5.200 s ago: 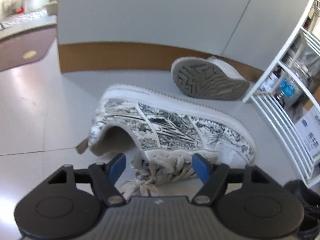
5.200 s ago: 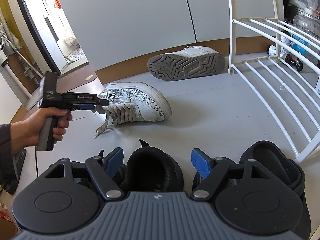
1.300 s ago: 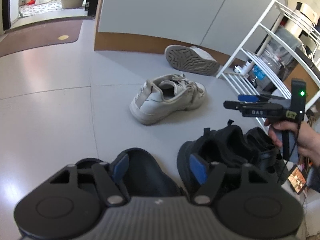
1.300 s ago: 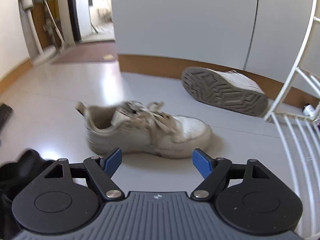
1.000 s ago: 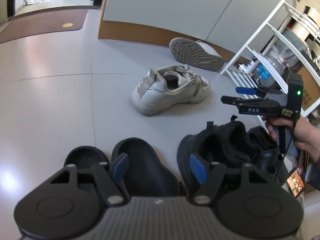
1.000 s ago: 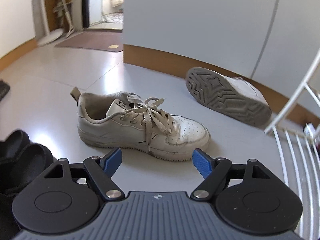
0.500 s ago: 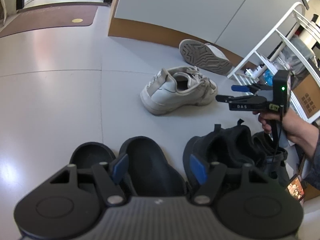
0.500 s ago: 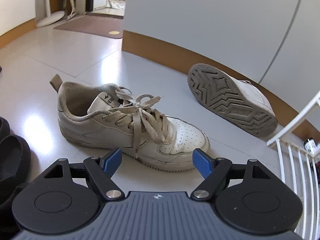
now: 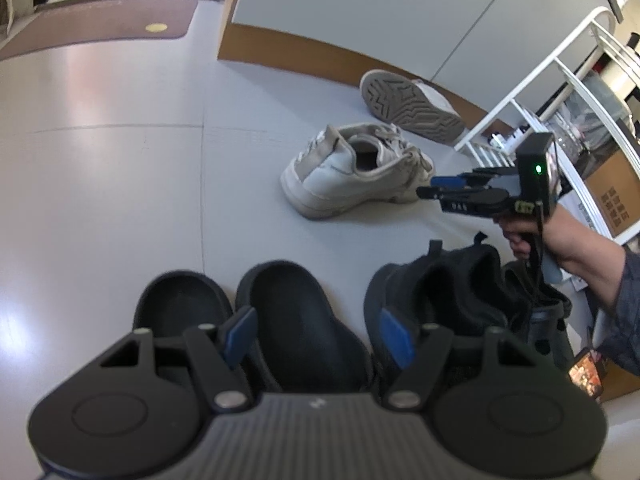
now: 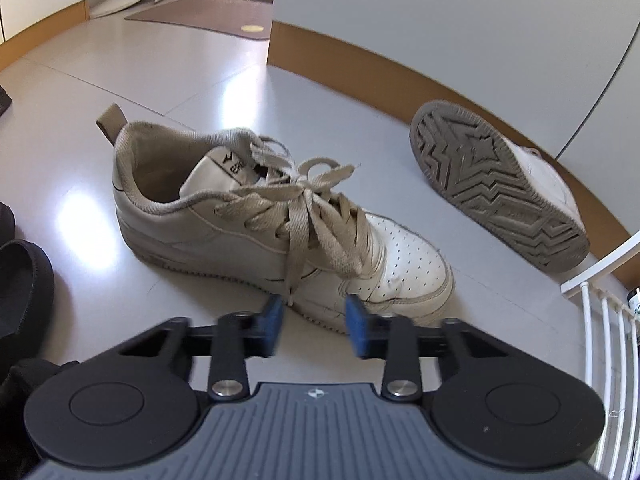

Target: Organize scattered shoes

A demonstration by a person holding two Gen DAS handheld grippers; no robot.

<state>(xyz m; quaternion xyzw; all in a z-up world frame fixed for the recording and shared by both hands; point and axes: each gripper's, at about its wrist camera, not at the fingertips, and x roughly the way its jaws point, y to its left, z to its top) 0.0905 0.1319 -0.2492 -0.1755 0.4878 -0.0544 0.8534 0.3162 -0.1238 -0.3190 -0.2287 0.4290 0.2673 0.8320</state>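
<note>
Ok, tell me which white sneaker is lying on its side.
The far sneaker by the wall, sole showing; the laced sneaker stands upright.

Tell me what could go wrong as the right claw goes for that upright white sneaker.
The right claw is closing near the white sneaker, and only a loose lace end hangs near its pads. It may pinch just the lace, so the shoe would dangle or slip. The jaws also look too narrow now for the shoe's side. Dragging it could bump the tipped sneaker beside the white rack.
</note>
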